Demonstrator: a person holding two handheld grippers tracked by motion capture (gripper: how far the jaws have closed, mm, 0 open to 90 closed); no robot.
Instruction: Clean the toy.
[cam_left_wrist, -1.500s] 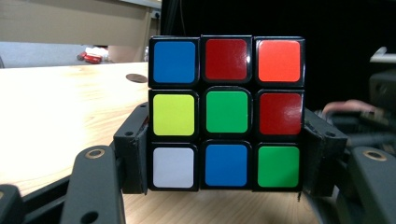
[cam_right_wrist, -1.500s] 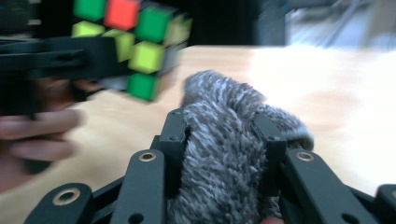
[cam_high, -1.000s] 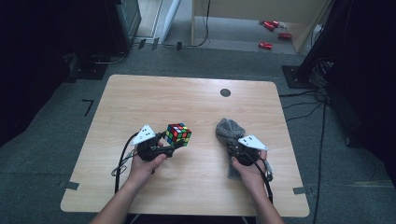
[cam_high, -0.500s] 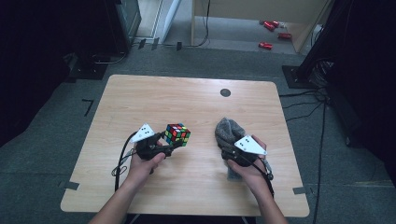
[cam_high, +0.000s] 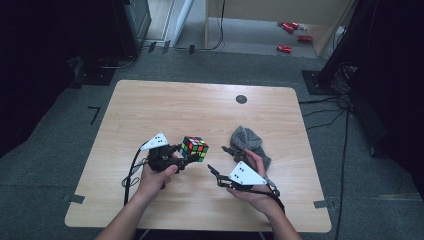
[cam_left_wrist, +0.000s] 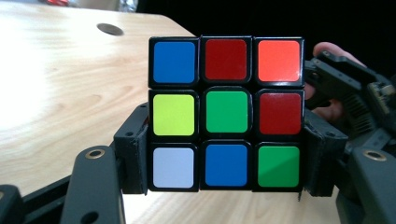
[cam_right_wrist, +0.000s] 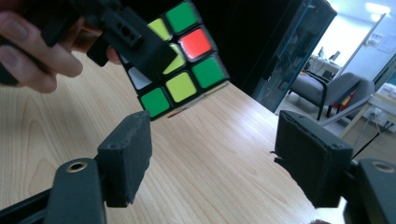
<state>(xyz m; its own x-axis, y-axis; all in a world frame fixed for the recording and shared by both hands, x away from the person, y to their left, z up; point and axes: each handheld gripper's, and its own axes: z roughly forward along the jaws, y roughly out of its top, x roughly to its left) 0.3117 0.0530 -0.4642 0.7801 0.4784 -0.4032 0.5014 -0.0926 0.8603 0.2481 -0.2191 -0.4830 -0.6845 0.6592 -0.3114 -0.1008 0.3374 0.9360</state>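
Note:
A scrambled Rubik's cube (cam_high: 195, 148) is held just above the wooden table (cam_high: 175, 110), near the middle. My left gripper (cam_high: 189, 154) is shut on it. In the left gripper view the pads (cam_left_wrist: 135, 154) press on both sides of the cube (cam_left_wrist: 226, 114). To the right of the cube my right gripper (cam_high: 220, 160) points at it. Its jaws have just been opening and stand open with nothing between them. In the right gripper view, the right gripper (cam_right_wrist: 215, 158) faces the cube (cam_right_wrist: 182, 70) from a short way off. A crumpled grey cloth (cam_high: 250, 141) lies behind the right hand.
A dark round hole (cam_high: 241, 99) marks the table's far side. The left gripper's cable (cam_high: 131, 172) loops over the table by the left wrist. Red objects (cam_high: 287, 37) lie on the floor beyond the table, with dark racks at both sides.
My right gripper has left the grey cloth and moved left toward the cube, with its jaws now spread. The left gripper and the cube have stayed in place.

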